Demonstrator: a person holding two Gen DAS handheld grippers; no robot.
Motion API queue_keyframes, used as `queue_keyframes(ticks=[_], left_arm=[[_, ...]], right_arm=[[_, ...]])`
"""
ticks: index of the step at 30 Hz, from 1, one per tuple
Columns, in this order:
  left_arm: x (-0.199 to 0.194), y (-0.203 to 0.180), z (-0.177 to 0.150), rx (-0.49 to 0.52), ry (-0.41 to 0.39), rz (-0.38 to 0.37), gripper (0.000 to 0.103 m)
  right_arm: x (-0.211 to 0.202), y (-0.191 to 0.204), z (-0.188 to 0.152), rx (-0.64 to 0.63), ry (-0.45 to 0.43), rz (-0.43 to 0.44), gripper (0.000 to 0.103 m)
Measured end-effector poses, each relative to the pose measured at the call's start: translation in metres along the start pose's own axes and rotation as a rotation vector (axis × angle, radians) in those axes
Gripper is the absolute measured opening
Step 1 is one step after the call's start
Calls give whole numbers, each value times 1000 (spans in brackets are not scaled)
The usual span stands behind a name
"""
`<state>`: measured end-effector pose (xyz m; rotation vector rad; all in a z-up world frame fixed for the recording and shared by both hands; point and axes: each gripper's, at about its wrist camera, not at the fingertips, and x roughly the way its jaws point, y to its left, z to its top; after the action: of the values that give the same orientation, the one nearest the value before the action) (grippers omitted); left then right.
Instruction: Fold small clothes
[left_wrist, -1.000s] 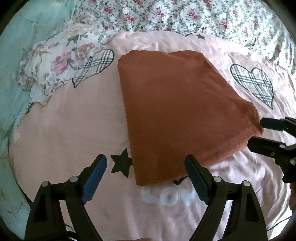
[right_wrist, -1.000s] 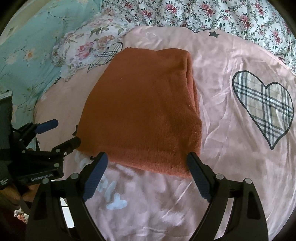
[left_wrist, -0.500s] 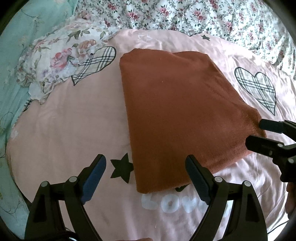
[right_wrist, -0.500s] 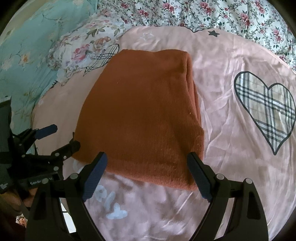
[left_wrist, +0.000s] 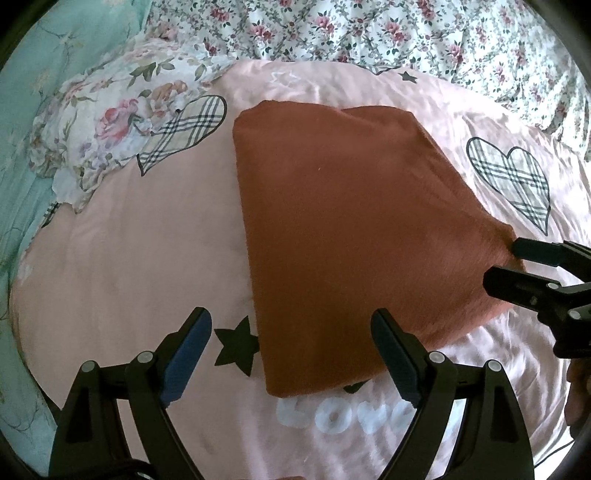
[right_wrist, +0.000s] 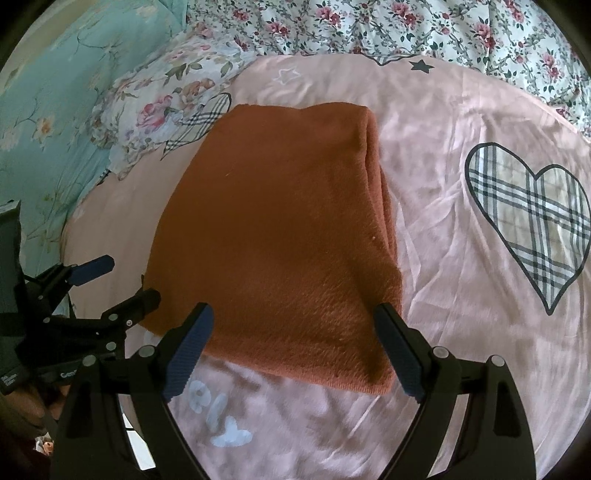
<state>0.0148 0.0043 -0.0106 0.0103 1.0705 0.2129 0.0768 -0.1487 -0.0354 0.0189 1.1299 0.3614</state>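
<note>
A rust-orange knitted garment (left_wrist: 351, 236) (right_wrist: 280, 236) lies folded flat on a pink bedsheet (left_wrist: 147, 251) (right_wrist: 443, 258). My left gripper (left_wrist: 291, 343) is open just above the garment's near left corner, one finger over the sheet, the other over the cloth. It shows again in the right wrist view as the left gripper (right_wrist: 122, 280), open beside that corner. My right gripper (right_wrist: 295, 339) stands open straddling the near right edge, nothing between its fingers. In the left wrist view the right gripper (left_wrist: 506, 262) is open at the garment's right corner.
A floral pillow (left_wrist: 110, 122) (right_wrist: 162, 107) lies at the back left on a teal sheet (left_wrist: 22, 110). A floral quilt (left_wrist: 369, 33) (right_wrist: 406, 29) runs along the back. Plaid hearts (right_wrist: 532, 218), stars and white lettering (left_wrist: 343, 417) are printed on the pink sheet.
Both grippers have moved forward and down toward the garment's near edge; it appears larger. The garment itself has not shifted, and both grippers stay open.
</note>
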Motion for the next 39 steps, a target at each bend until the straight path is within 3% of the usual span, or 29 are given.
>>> queue_keyframes(ticks=[39], left_arm=[[5, -5, 8, -3, -2, -7, 91]], right_arm=[[2, 2, 9, 6, -8, 7, 90]])
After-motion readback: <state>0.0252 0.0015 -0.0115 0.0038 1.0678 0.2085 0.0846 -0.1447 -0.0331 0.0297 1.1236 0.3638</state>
